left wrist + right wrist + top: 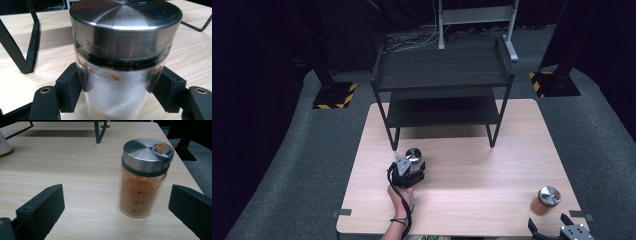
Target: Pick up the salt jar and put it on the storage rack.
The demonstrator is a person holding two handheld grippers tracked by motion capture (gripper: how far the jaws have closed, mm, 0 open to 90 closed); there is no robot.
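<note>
White-powder jar (117, 95) clamped in left jaws near shelf leg (394, 142); right jaws apart, orange jar (142, 180) near table edge.

A lab or test studio: black curtains, hazard-striped stand bases (334, 96), loose floor cables (414, 41).

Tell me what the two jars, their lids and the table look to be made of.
White-powder jar and orange-powder jar: clear, probably glass; contents show through. Lids: brushed metal, likely steel, with radial sheen. Table: pale wood or wood-look laminate, grain visible.
</note>
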